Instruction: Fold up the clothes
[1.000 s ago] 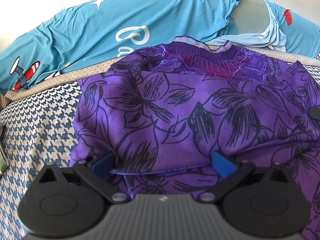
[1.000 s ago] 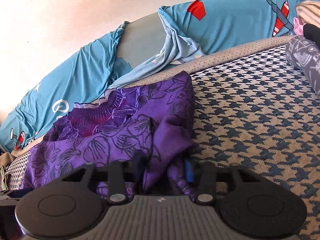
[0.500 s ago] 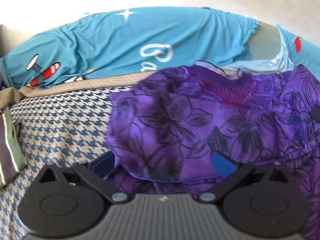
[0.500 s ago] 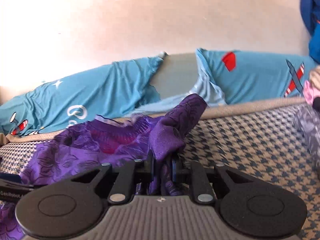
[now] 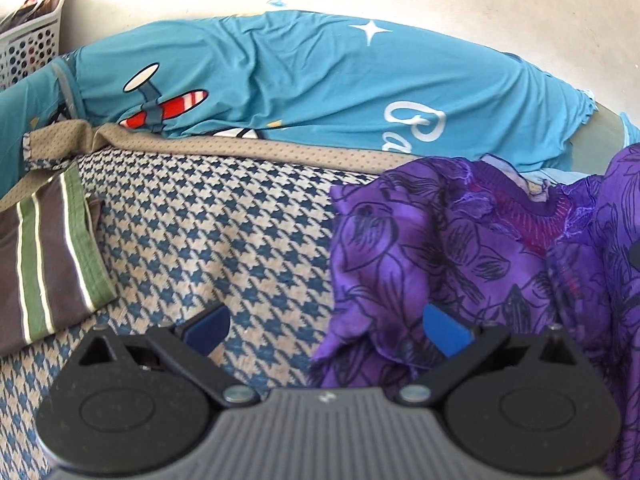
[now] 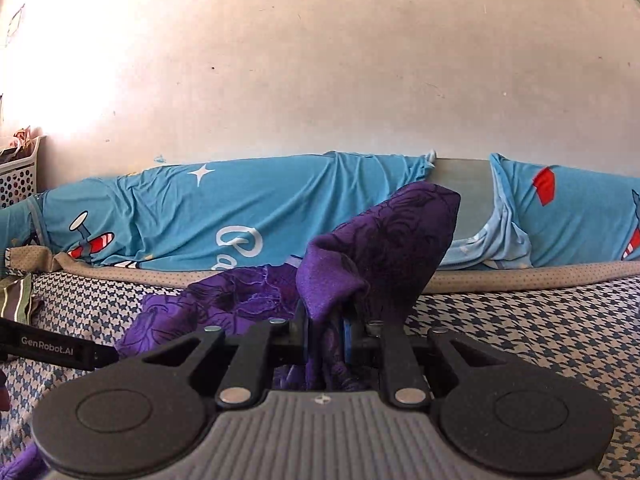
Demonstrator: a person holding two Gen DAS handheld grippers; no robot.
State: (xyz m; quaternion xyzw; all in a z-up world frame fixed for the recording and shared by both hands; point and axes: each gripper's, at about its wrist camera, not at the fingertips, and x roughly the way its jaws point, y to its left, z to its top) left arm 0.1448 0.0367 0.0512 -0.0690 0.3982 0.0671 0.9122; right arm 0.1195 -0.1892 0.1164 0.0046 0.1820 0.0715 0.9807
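Note:
A purple garment with black flower outlines (image 5: pixel 460 256) lies crumpled on the houndstooth bed cover (image 5: pixel 224 240), at the right of the left wrist view. My left gripper (image 5: pixel 326 326) is open at the garment's left edge; its right blue pad (image 5: pixel 444 328) rests against the cloth, and its left pad (image 5: pixel 206 326) hangs over bare cover. In the right wrist view my right gripper (image 6: pixel 326 334) is shut on a fold of the purple garment (image 6: pixel 384 248), which stands up in a peak above the jaws.
Blue pillows with plane prints (image 5: pixel 320 80) line the wall behind the bed. A brown and green striped cloth (image 5: pixel 44 256) lies at the left. A white perforated basket (image 5: pixel 28 40) stands in the far left corner. The left gripper's body (image 6: pixel 48 346) shows in the right wrist view.
My left gripper has slid left off the garment, staying open. My right gripper closed on the purple cloth and lifted it, so the wall now fills its view.

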